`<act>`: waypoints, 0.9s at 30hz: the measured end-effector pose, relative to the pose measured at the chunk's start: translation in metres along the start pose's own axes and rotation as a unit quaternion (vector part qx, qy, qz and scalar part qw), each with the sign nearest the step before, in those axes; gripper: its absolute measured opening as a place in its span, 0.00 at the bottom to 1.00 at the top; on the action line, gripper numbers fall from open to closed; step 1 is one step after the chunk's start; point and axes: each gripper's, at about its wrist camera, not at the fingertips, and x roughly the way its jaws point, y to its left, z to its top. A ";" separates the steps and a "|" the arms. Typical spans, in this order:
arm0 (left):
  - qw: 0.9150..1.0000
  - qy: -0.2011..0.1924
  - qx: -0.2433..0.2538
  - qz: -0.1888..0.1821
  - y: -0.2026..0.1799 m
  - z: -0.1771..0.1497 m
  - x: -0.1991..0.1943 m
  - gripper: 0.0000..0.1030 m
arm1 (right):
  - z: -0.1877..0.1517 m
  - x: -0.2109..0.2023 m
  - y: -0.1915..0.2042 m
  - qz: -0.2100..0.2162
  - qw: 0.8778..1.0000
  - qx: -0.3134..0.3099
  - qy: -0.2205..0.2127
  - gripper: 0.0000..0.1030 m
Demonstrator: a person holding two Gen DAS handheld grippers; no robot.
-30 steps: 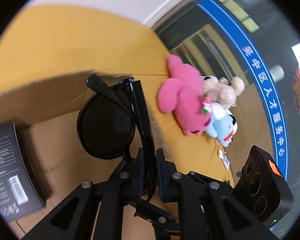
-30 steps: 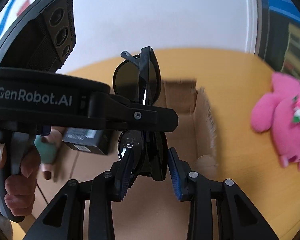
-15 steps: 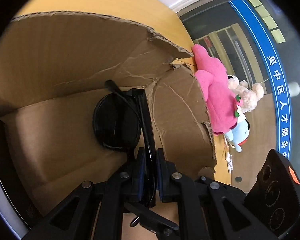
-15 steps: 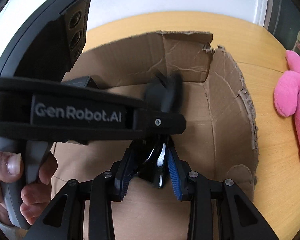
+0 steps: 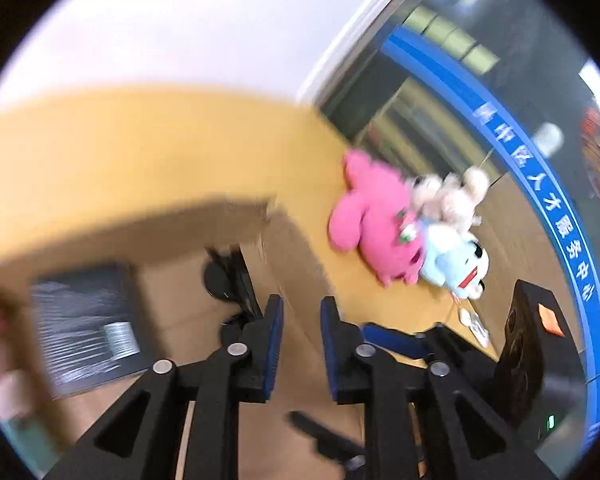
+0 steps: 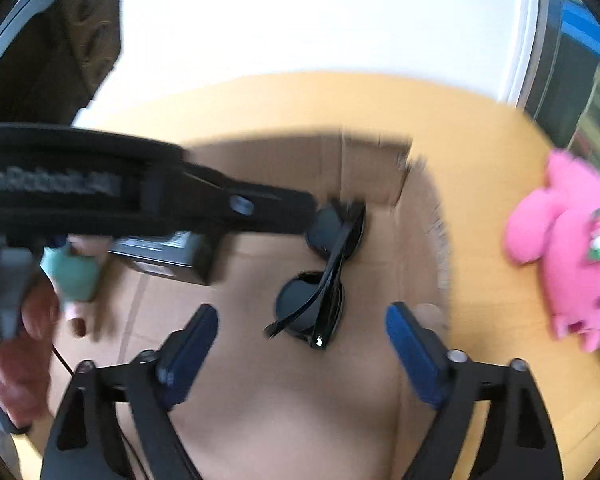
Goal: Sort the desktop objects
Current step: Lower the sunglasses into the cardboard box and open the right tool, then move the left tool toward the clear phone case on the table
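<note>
While the cardboard box (image 6: 380,248) on the surface (image 6: 480,152) now holds the sunglasses (image 6: 324,280) near its far wall, both tools, left tool (image 5: 300,344) and right tool (image 6: 300,344), are opening with nothing between them; best lift straight clear, without snagging the frame.

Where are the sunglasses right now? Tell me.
The sunglasses lie folded on the floor of the cardboard box, right of the black carton, just beyond the opening right gripper.
</note>
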 end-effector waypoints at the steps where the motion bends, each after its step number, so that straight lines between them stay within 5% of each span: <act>1: 0.999 -0.033 0.015 0.020 -0.012 -0.007 -0.028 0.41 | -0.006 -0.021 0.003 -0.002 1.000 -0.006 -0.019 0.92; 2: 0.996 -0.068 0.030 0.049 -0.025 -0.018 -0.056 0.52 | -0.004 -0.036 -0.003 -0.004 0.999 -0.011 -0.040 0.94; 3: 0.985 -0.120 0.055 0.111 -0.046 -0.036 -0.092 0.75 | -0.009 -0.055 -0.002 -0.005 0.998 -0.017 -0.061 1.00; 4: 0.970 -0.163 0.079 0.160 -0.062 -0.053 -0.120 0.82 | -0.018 -0.076 -0.001 -0.009 0.996 -0.024 -0.084 1.00; 6: 0.942 -0.228 0.120 0.213 -0.090 -0.089 -0.164 0.83 | -0.031 -0.110 0.015 -0.009 0.992 -0.040 -0.120 1.00; 9: 0.926 -0.250 0.134 0.248 -0.110 -0.132 -0.202 0.84 | -0.060 -0.144 0.025 -0.009 0.986 -0.055 -0.157 1.00; 16: 0.908 -0.236 0.098 0.331 -0.125 -0.208 -0.219 0.84 | -0.103 -0.183 0.028 0.016 0.982 -0.029 -0.185 1.00; 25: 0.920 -0.230 0.014 0.316 -0.105 -0.259 -0.218 0.84 | -0.138 -0.186 0.047 0.003 0.980 -0.047 -0.194 1.00; 27: 0.915 -0.236 0.002 0.327 -0.097 -0.268 -0.218 0.84 | -0.144 -0.185 0.051 0.010 0.979 -0.049 -0.197 1.00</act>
